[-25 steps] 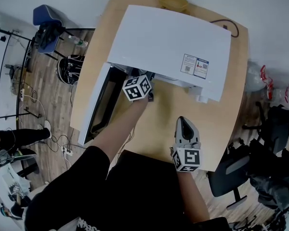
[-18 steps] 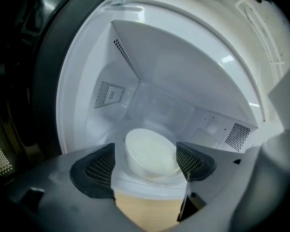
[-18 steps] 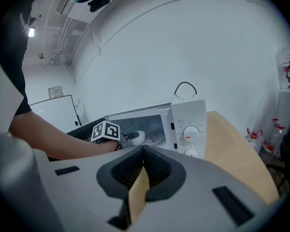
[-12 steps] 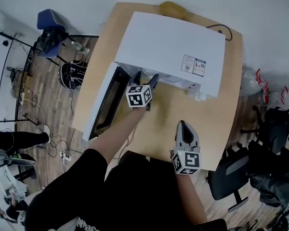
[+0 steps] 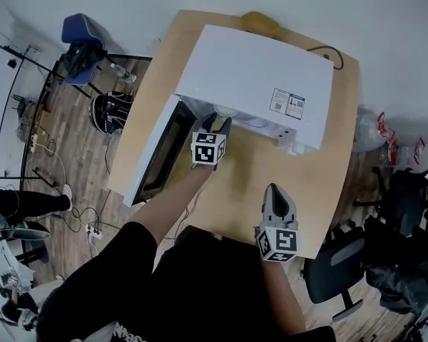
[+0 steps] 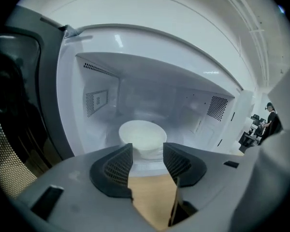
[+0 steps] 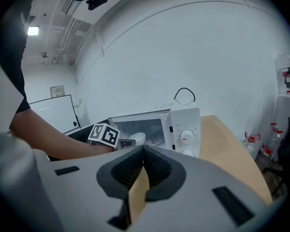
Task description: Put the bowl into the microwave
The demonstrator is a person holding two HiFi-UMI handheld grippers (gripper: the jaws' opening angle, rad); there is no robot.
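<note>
The white bowl (image 6: 141,135) sits on the floor of the open white microwave (image 5: 257,77), seen also in the right gripper view (image 7: 137,138). My left gripper (image 5: 215,124) hovers just outside the cavity mouth, a little short of the bowl. Its jaws (image 6: 148,153) are closing, with nothing between them but bare table beneath. The microwave door (image 5: 157,152) swings wide open to the left. My right gripper (image 5: 276,191) is shut and empty near the table's front edge, and in its own view (image 7: 143,151) it faces the microwave.
The wooden table (image 5: 328,184) carries the microwave; its control knobs (image 7: 186,137) are on the right side. A yellow object (image 5: 260,21) and a black cable (image 5: 328,52) lie behind it. An office chair (image 5: 335,266) stands at the right, a blue chair (image 5: 82,30) at the far left.
My left gripper has drawn back out of the microwave toward me, and its jaws have narrowed. The bowl stays inside. The right gripper has hardly moved.
</note>
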